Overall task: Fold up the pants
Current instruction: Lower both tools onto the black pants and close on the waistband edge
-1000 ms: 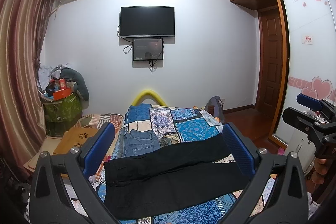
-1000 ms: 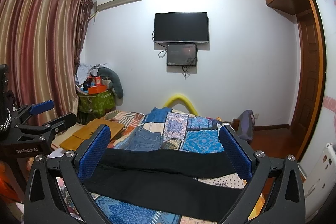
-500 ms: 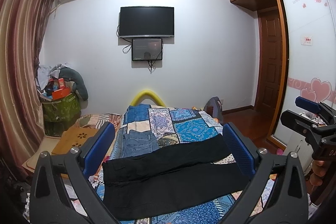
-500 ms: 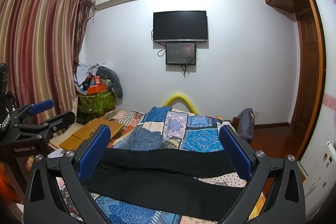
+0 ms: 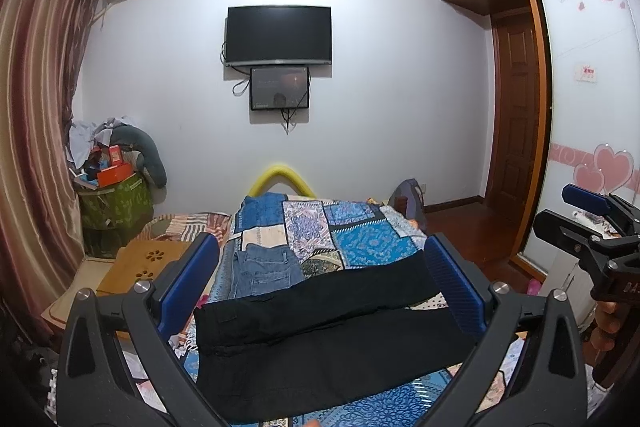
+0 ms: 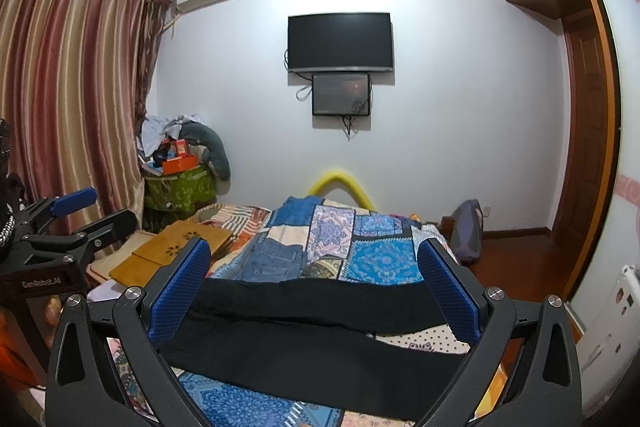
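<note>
The black pants [image 5: 320, 339] lie flat and spread across the near part of the bed [image 5: 360, 243], on the patchwork cover, with the two legs going to the right. Folded blue jeans [image 5: 266, 269] lie just behind them. The left tool [image 5: 320, 291] is wide and holds nothing, above the pants. The right tool [image 6: 316, 291] is also wide and holds nothing
</note>
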